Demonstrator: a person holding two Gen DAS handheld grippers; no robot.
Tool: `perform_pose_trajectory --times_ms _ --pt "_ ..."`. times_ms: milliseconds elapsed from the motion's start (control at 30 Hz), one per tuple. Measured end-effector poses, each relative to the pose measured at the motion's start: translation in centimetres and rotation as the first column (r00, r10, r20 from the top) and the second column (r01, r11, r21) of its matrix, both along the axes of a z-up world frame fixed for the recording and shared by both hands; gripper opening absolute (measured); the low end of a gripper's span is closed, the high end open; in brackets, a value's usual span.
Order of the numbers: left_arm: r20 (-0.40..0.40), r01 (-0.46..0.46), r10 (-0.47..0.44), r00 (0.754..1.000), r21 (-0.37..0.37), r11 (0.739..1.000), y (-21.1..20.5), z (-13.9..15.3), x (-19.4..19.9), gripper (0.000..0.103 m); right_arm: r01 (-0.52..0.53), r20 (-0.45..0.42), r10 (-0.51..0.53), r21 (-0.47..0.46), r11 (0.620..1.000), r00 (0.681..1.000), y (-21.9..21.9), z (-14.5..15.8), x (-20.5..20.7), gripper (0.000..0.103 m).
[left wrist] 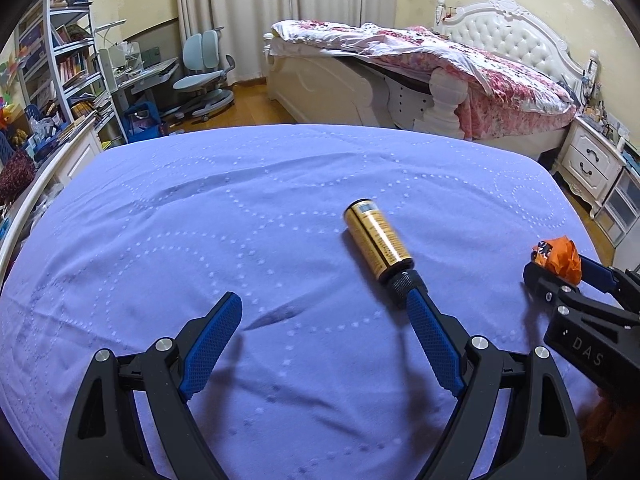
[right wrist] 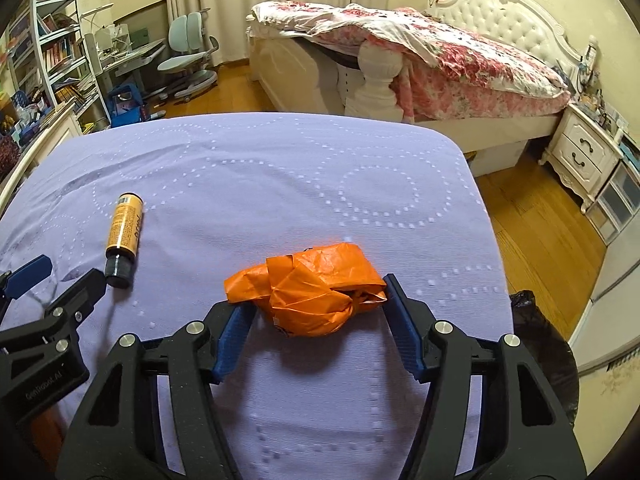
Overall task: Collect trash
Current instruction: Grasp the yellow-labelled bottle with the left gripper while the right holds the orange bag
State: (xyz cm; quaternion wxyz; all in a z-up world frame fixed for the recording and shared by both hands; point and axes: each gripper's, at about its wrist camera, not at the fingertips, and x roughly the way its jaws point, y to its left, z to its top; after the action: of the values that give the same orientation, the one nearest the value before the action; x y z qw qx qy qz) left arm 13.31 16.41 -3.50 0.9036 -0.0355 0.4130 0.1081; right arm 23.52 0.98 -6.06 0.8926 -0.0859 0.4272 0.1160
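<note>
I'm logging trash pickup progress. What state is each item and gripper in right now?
Orange wrapper: crumpled, gripped between the right gripper's pads.
Yellow bottle: lying on its side on the purple cloth, black cap on, not held.
Left gripper: open, empty.
Right gripper: shut on the wrapper.

On my lilac cloth (right wrist: 280, 184) I count one bottle (right wrist: 123, 228), lying near its left edge, and one orange wrapper (right wrist: 304, 292). I have two grippers, four fingers total.
</note>
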Motion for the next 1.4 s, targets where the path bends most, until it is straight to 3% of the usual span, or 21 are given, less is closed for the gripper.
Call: perform_pose_trajectory --times_ms 767,1067,1233,1400 --pt "-0.007 0.012 -0.012 1.0 -0.009 1.0 -1.8 0.0 1.6 0.084 -0.014 -0.018 0.015 0.009 1.0 1.0 -1.4 -0.2 1.2 0.061" --pt "-0.05 -0.058 0.055 0.997 -0.058 0.997 -0.2 -0.6 3.6 0.084 -0.023 -0.019 0.022 -0.004 1.0 1.0 -1.3 -0.3 1.3 0.061" --pt "-0.054 -0.037 0.034 0.998 -0.064 0.997 -0.2 -0.7 3.4 0.067 -0.024 -0.019 0.024 -0.008 1.0 1.0 -1.2 -0.3 1.2 0.061" --pt "-0.04 0.005 -0.007 0.999 -0.035 0.999 -1.0 -0.7 3.0 0.043 -0.026 -0.018 0.026 -0.014 1.0 0.999 -1.2 -0.4 1.2 0.061"
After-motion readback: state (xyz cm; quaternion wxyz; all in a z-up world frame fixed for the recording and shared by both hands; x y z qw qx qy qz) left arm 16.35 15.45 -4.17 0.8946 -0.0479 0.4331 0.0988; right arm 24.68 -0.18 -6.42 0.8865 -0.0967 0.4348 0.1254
